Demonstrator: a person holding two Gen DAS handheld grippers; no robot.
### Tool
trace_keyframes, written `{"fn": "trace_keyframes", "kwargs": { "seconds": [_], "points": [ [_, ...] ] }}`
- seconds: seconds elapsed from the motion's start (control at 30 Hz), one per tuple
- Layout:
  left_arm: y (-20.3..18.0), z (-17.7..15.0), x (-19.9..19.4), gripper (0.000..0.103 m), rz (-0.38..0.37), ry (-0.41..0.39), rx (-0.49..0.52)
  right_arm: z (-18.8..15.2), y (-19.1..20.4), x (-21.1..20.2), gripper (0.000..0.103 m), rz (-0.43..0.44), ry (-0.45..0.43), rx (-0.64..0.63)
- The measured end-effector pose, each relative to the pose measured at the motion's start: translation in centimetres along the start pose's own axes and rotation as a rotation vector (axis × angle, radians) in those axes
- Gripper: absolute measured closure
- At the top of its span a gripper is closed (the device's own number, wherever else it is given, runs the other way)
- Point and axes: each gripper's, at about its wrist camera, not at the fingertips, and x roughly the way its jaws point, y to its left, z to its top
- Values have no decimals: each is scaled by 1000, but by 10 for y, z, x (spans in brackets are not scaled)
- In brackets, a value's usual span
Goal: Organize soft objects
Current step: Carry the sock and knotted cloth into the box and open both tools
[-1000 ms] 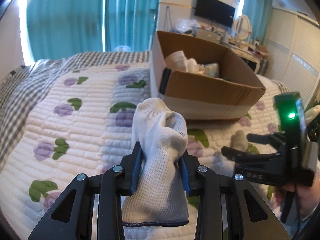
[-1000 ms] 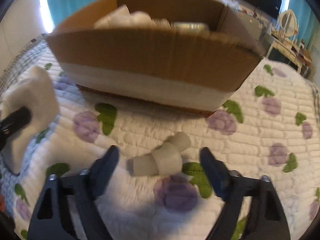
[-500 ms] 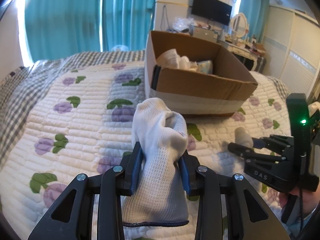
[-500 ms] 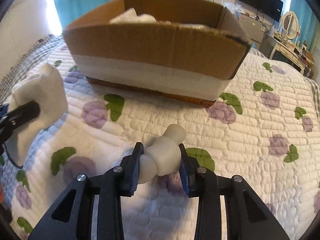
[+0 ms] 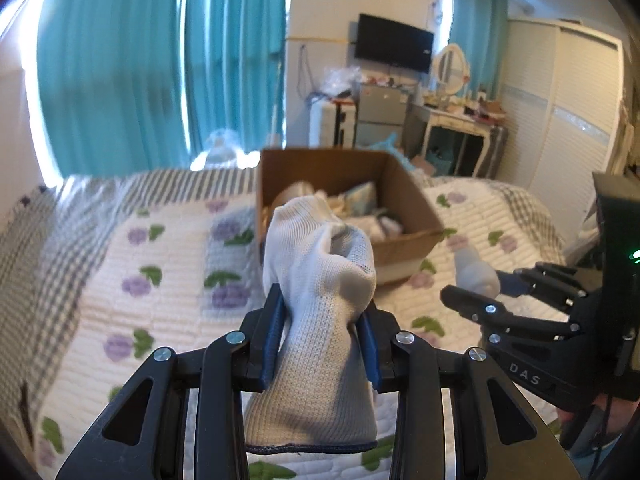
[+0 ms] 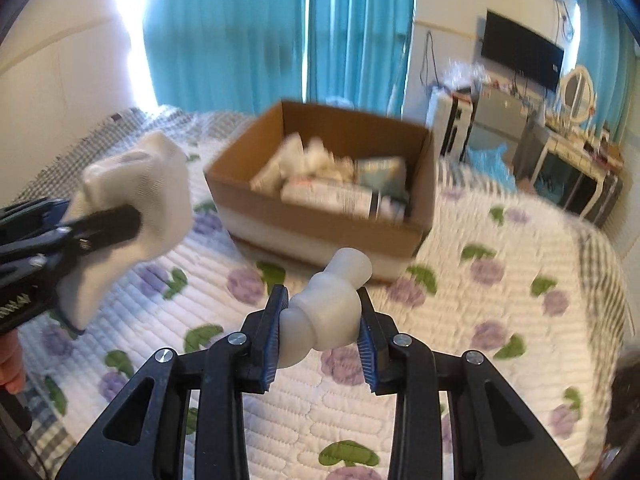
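Left tool (image 5: pixel 322 340) held level above the bed (image 5: pixel 168 280), aimed toward the cardboard box (image 5: pixel 404 216). Its two fingers are clamped on a white knit sock (image 5: pixel 320 312), which stands up between the pads with its open hem hanging below them, off the quilt.

Right tool (image 6: pixel 322 330) also raised over the bed, pointing at the near wall of the box (image 6: pixel 320 236). Its fingers are pressed against a rolled pale sock (image 6: pixel 324 312); the roll sits crosswise between the pads, one end poking forward toward the box, clear of the quilt.

From the left wrist view the right tool (image 5: pixel 486 284) shows to the right of the box, with the roll (image 5: pixel 476 270) at its tip. From the right wrist view the left tool (image 6: pixel 102 216) shows to the left of the box, the white sock (image 6: pixel 136 196) in it.

Count: two tools, two held socks, one box. The box is open-topped and holds several pale soft items, blurred, number cannot be told. It rests on the flowered quilt, beyond both tools.
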Motion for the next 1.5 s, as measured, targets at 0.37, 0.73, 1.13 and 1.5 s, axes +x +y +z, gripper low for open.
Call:
{"fn": "trace_keyframes", "kwargs": {
  "seconds": [0.37,0.73,1.13,1.5],
  "points": [
    [-12,66,-8,69,-12,-92,75,88,-13,-52,71,-23,-150,-81],
    [-7,112,77,69,-15,-74,120,145,-48,22,71,-39,-148,-85],
    [-9,118,159,23,69,-55,153,161,-79,108,70,-3,-102,-56],
    [21,123,138,23,104,-95,90,170,-77,122,31,-18,-116,-21]
  ]
}}
